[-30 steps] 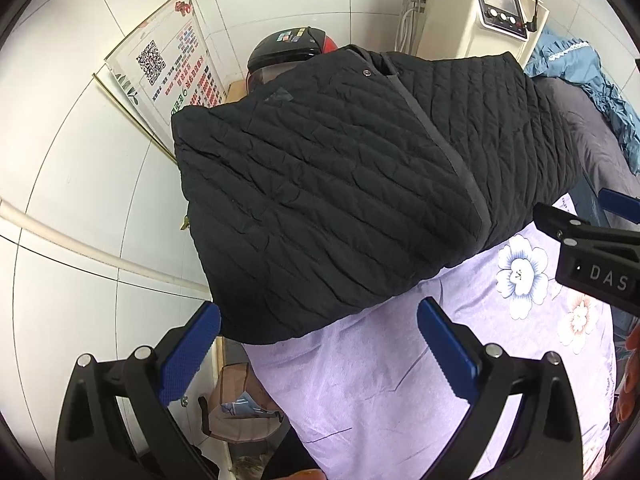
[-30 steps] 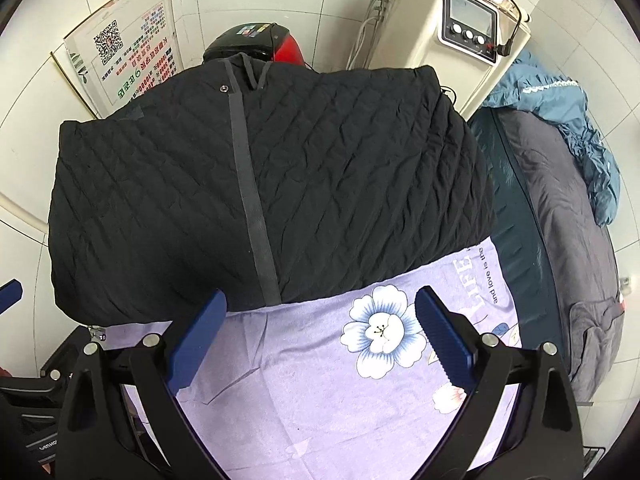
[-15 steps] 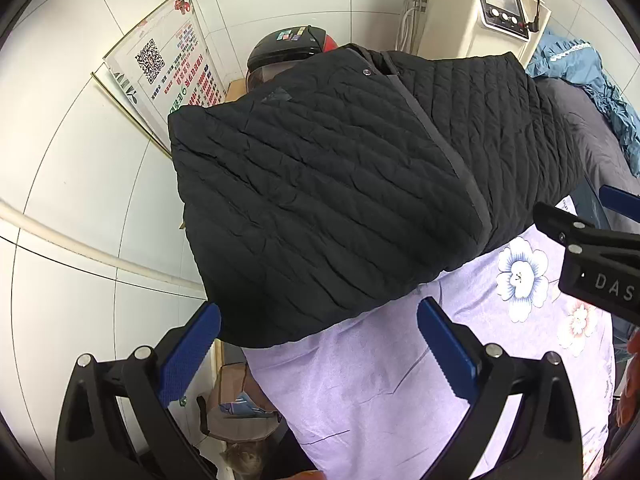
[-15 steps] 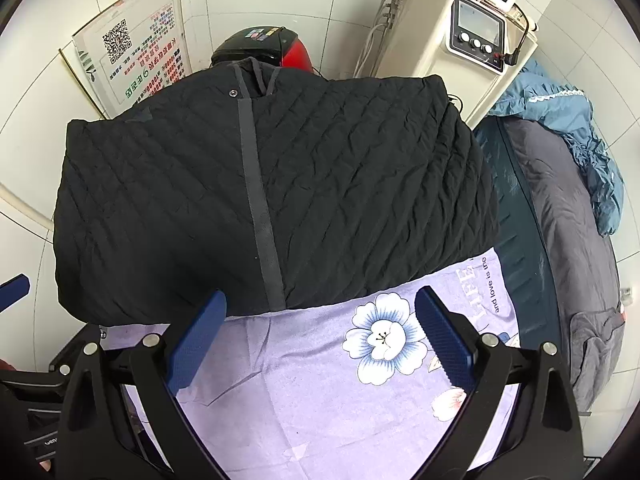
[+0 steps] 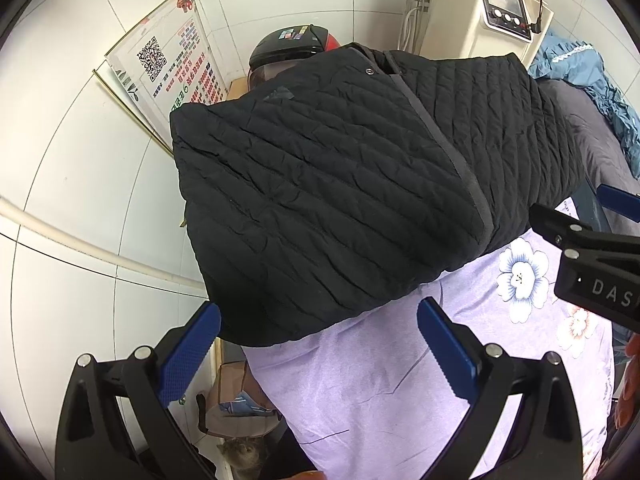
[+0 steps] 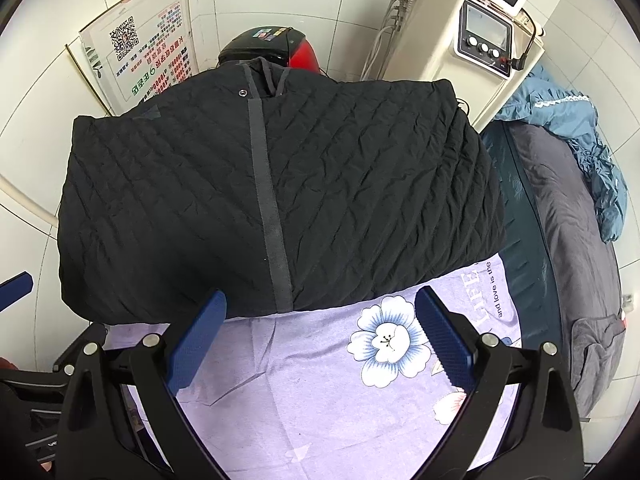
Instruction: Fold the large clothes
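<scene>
The black jacket [image 6: 280, 200] lies folded flat across the far end of the lilac floral sheet [image 6: 360, 400], its grey zip strip [image 6: 268, 208] facing up. Both the left tool [image 5: 318, 354] and the right tool [image 6: 320, 340] hang over the sheet just short of the jacket's near hem, each spread wide and holding nothing

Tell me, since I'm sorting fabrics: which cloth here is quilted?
The black jacket, stitched in diamonds; the lilac floral sheet and grey blanket are smooth.

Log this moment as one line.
left gripper: open, empty | right gripper: open, empty | black quilted jacket: folded on purple sheet
</scene>
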A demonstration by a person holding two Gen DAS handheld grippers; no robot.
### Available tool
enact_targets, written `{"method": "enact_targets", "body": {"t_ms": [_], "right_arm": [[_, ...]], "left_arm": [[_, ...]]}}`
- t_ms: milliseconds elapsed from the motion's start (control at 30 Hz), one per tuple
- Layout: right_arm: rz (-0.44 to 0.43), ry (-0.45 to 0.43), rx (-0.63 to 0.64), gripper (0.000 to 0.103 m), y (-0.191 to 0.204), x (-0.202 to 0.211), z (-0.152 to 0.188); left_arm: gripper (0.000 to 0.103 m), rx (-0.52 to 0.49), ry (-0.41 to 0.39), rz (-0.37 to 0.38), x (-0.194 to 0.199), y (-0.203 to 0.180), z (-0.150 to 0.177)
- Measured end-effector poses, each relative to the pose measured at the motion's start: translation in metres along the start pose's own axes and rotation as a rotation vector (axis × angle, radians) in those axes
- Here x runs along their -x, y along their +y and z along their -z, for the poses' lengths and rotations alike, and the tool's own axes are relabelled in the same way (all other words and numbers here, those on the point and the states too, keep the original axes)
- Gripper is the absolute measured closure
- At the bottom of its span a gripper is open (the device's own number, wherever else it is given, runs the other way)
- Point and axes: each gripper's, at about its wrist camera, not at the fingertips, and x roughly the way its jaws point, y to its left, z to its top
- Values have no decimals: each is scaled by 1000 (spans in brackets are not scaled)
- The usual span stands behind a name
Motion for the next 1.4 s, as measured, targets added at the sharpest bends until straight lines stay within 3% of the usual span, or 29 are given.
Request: {"method": "enact_targets", "body": {"t_ms": [1400], "right_arm": [[-13,-11,8,9,7,2,-1]], "left_arm": [[6,40,-17,10,2,7,0]]}}
